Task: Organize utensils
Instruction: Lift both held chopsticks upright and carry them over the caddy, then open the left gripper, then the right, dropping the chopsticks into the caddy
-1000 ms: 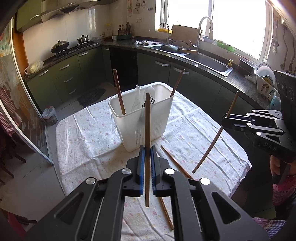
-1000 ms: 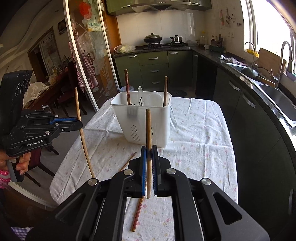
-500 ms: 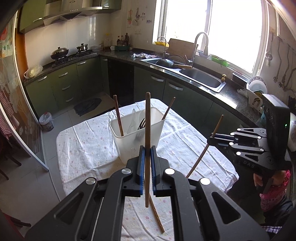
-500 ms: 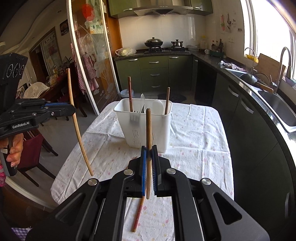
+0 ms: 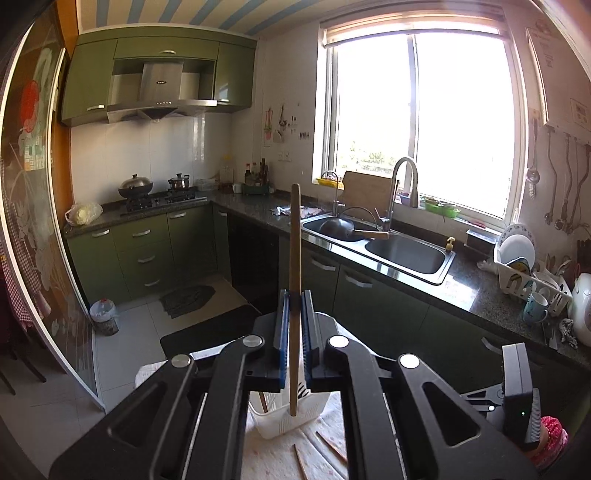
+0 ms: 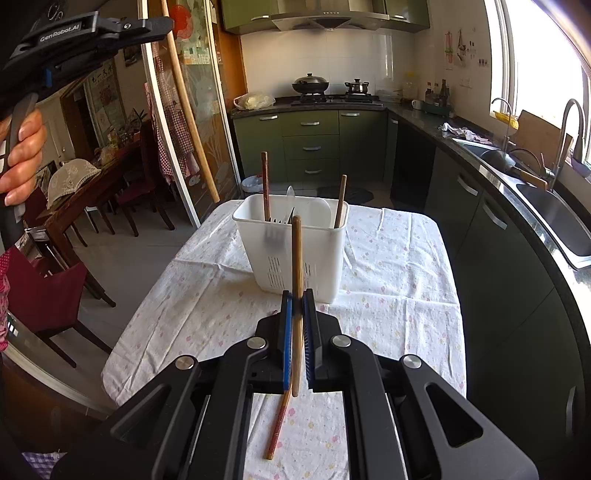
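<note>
A white utensil holder stands on the flowered tablecloth with two chopsticks, a fork and a spoon in it. It shows low in the left wrist view, mostly behind the fingers. My left gripper is shut on a wooden chopstick, held upright high above the holder. In the right wrist view the left gripper sits at the upper left with its chopstick. My right gripper is shut on another chopstick, upright, in front of the holder.
Loose chopsticks lie on the cloth near the front, and also show in the left wrist view. A counter with a sink runs along the right. Dining chairs stand left of the table.
My left gripper has risen steeply with its chopstick and now looks over the holder from high up. My right gripper has stayed almost still with its chopstick.
</note>
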`<state>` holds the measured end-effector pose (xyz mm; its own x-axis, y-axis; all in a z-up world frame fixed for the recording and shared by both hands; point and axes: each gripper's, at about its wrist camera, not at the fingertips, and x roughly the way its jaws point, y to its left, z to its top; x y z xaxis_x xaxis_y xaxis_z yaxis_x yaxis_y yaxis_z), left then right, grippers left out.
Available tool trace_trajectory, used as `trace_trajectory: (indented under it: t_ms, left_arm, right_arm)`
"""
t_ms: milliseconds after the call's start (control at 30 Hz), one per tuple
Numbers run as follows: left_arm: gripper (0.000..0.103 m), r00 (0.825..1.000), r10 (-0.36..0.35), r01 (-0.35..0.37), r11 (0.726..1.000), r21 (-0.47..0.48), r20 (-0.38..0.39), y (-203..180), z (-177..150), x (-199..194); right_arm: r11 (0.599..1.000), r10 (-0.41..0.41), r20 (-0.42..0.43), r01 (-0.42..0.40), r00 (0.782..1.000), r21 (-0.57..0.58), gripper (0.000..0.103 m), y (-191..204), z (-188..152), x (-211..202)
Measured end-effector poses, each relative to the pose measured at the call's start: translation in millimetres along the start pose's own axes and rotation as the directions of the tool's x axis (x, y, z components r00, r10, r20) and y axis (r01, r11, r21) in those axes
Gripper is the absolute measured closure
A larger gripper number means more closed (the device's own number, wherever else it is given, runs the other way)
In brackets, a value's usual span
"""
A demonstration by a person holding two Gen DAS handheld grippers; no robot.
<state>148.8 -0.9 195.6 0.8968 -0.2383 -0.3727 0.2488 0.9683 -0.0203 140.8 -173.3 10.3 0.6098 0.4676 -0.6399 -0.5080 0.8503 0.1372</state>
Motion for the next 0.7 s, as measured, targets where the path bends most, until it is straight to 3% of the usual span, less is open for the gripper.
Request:
trace_trajectory:
  t_ms: [167,367,533,700]
  left_arm:
    - [0.097,1.000,0.024,-0.024,1.000,0.005,0.011,2,-2,27]
    - [0.097,0.999,0.049,-0.048,0.999,0.010,-0.023,8,-29,65]
    - [0.097,0.996,0.076,-0.076,0.997,0.018,-0.041,14,-58,90]
    - [0.097,0.993,0.091,-0.089,0.996,0.031,-0.070,18,-83,109]
  right_arm:
    - [1.000,-0.002,0.015,0.001,1.000,0.014,0.097,-5,2,-5]
    - [1.000,0.005,0.057,-0.007,0.998,0.023,0.097,-4,9,-19]
    - [1.000,0.001,0.135,-0.004,0.991,0.021,0.097,5,31,-39]
    - [1.000,-0.014,0.249,0.009,0.969,0.018,0.097,18,65,-62]
